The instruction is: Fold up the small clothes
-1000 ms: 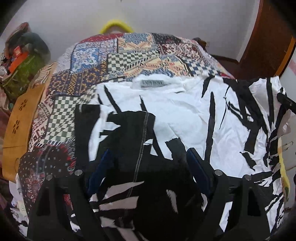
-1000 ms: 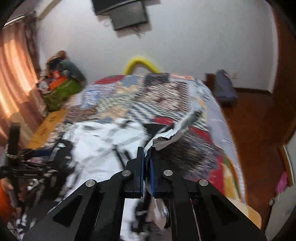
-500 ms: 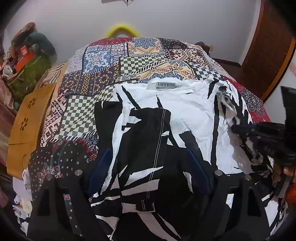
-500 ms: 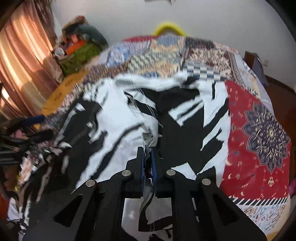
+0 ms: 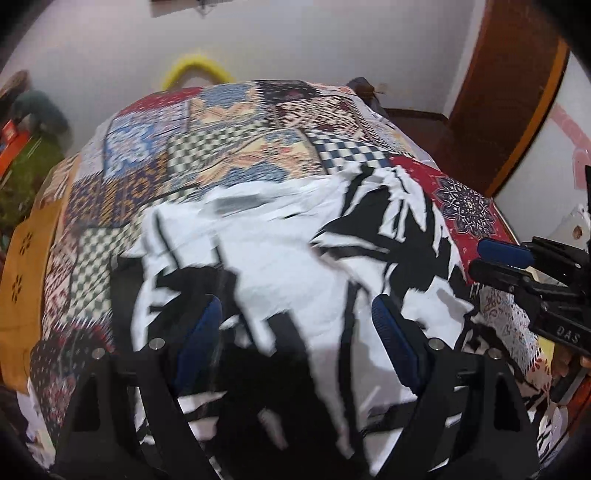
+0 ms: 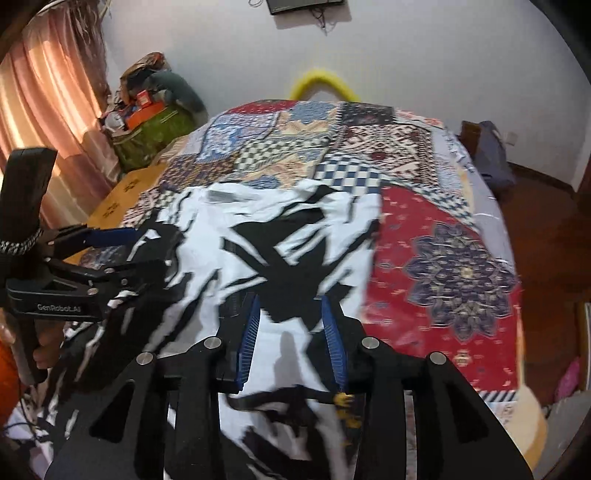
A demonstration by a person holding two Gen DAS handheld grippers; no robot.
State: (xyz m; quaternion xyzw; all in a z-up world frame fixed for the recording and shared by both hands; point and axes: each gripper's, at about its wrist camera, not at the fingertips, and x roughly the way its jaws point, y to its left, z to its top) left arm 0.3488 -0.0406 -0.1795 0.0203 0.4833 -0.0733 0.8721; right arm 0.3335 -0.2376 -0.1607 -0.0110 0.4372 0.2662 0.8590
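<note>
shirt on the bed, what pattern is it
The shirt is white with bold, jagged black streaks, clearest in the right wrist view.

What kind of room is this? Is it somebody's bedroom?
Most likely a bedroom. A bed with a patchwork cover fills the room, a black-and-white shirt lies spread on it, and there are pink curtains and a screen on the wall.

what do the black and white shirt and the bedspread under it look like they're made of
Shirt: thin soft fabric, likely cotton knit, matte; it lies creased and limp.
Bedspread: woven or printed cloth, matte, with a patchwork pattern; it drapes smoothly over the bed's edge.
</note>
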